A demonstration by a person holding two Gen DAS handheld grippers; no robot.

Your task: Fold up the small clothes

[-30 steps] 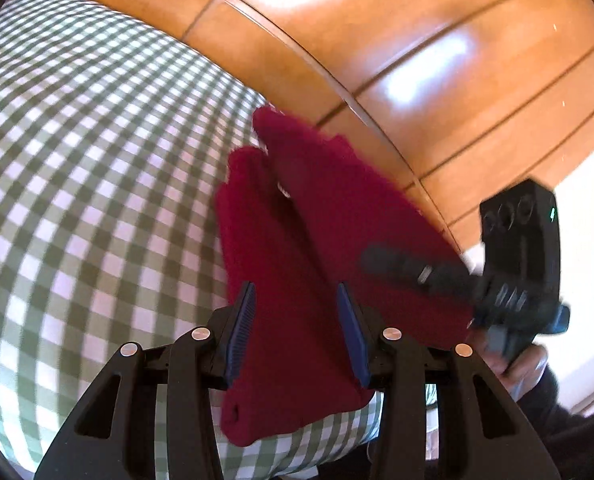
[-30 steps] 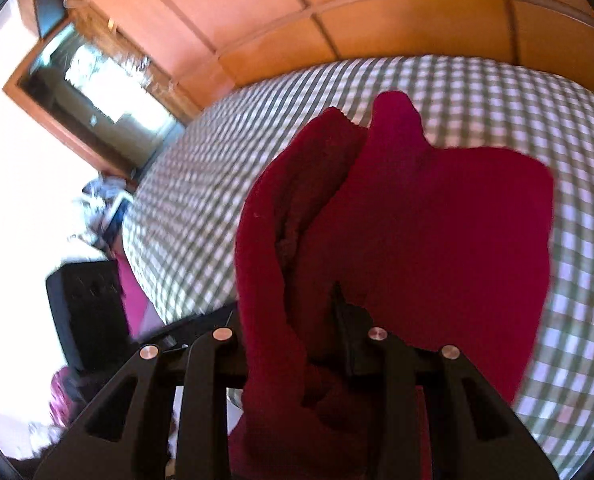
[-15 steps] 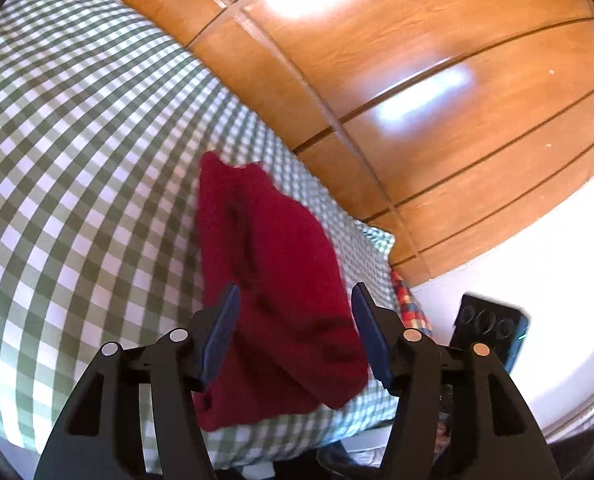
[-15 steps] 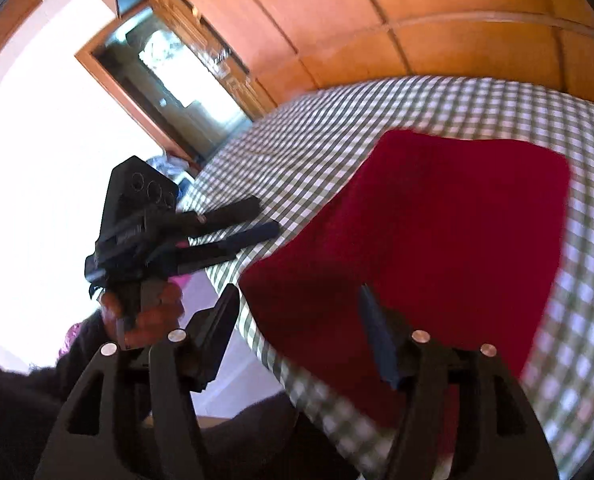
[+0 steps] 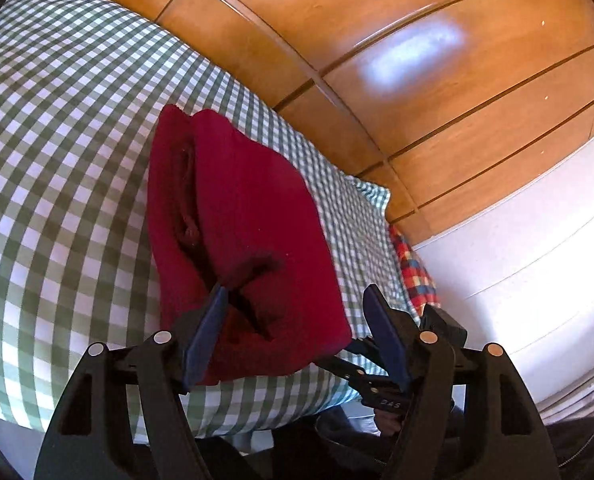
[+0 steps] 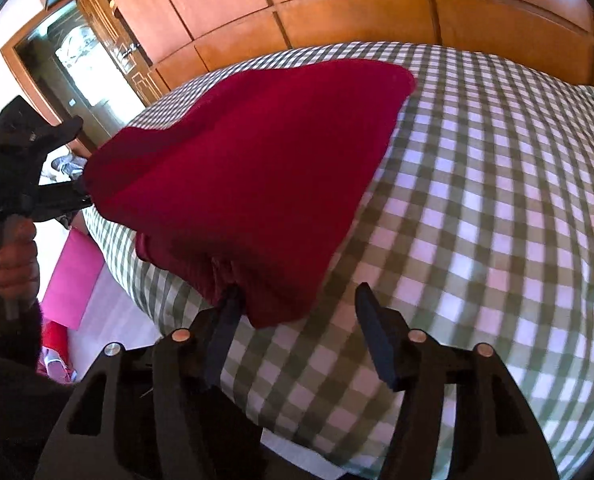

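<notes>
On the checked bed (image 5: pixel 57 128) lies the folded red garment (image 5: pixel 253 216), soft, light and likely to sag, best pinched at its near corners, where the left hand-held gripper (image 5: pixel 297 320) and right hand-held gripper (image 6: pixel 297 316) gape unclenched.

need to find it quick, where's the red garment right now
The red garment lies folded on the checked bedspread near the bed's edge, between both open grippers, the left gripper straddling its near end.
</notes>
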